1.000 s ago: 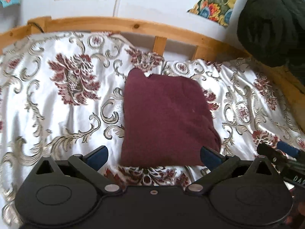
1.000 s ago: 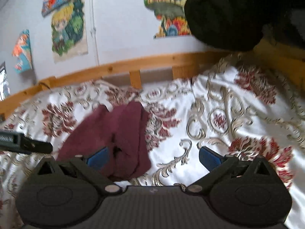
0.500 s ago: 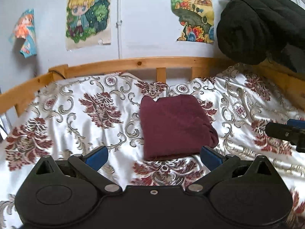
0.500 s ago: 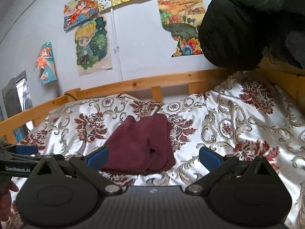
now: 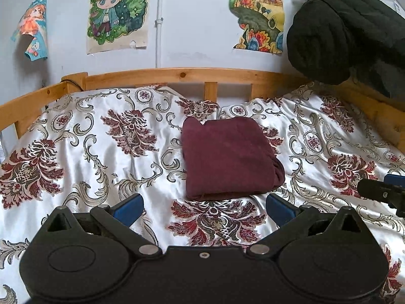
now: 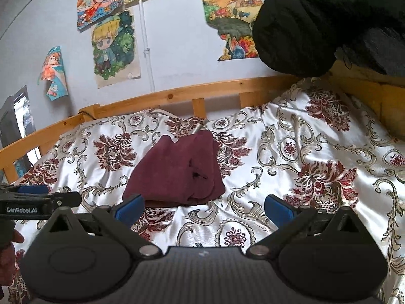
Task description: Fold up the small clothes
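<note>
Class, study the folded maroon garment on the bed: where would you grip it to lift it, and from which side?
Probably grip the folded maroon garment at its near edge, approaching from the front: that edge faces the open left gripper, lies straight, and its stacked layers pinch together.

A home bedroom: a wooden bed frame (image 5: 192, 73), floral bedspread (image 5: 76, 152) and cartoon posters (image 5: 116, 12) on the wall.

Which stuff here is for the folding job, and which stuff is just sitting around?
For the job:
- maroon garment, lying folded on the bedspread
- left gripper, jaws open, empty
- right gripper, jaws open, empty

Just sitting around:
- flowery bedspread
- wooden bed rail
- cartoon posters on the wall
- black padded bundle at the upper right
</note>
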`<state>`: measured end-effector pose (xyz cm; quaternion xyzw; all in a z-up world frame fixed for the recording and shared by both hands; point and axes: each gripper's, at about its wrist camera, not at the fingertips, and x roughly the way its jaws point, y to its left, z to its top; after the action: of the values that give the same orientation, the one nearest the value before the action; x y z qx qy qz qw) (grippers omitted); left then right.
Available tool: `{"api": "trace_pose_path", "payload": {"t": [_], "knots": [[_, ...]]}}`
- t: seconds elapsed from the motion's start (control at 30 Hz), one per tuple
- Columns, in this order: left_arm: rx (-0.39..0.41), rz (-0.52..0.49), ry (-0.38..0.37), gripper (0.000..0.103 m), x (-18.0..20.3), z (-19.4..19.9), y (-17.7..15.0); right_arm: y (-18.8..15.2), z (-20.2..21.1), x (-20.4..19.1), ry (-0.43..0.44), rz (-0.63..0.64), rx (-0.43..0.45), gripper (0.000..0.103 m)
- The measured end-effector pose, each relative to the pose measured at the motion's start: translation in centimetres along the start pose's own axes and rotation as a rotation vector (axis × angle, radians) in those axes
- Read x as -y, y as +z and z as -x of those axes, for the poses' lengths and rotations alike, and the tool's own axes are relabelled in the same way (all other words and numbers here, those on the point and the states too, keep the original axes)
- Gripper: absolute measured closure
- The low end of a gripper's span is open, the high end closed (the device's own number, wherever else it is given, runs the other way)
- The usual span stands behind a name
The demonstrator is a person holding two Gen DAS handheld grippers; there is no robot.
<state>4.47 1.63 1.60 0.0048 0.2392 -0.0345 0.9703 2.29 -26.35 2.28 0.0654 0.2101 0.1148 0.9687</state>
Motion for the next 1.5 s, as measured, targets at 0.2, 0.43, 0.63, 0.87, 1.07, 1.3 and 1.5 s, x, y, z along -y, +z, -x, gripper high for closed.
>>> {"api": "trace_pose_path", "payload": {"t": [0.2,0.43,0.63,0.87,1.07,1.3,1.5], "knots": [[-0.007,0.004,0.001,0.001,-0.06,0.01,-0.11,-0.16,-0.19,0.05,0.003,-0.004,-0.01,0.0],[-0.008,-0.003,0.0,0.001,0.01,0.0,-0.2,-0.18,-0.16,0.07,0.003,-0.009,-0.011,0.0],[-0.006,-0.006,-0.004,0.001,0.15,0.04,-0.29,-0.17,-0.25,0.16,0.002,-0.015,-0.013,0.0],[-0.021,-0.006,0.028,0.001,0.1,-0.13,-0.31,-0.19,-0.36,0.23,0.001,-0.015,-0.015,0.0],[-0.037,-0.008,0.048,0.001,0.03,-0.31,-0.42,-0.42,-0.44,0.2,0.003,-0.011,-0.016,0.0],[-0.031,-0.012,0.053,0.001,0.01,-0.21,-0.38,-0.47,-0.39,0.04,0.003,-0.011,-0.019,0.0],[-0.032,-0.012,0.057,0.001,-0.01,-0.24,-0.4,-0.51,-0.37,-0.11,0.002,-0.011,-0.021,0.0]]}}
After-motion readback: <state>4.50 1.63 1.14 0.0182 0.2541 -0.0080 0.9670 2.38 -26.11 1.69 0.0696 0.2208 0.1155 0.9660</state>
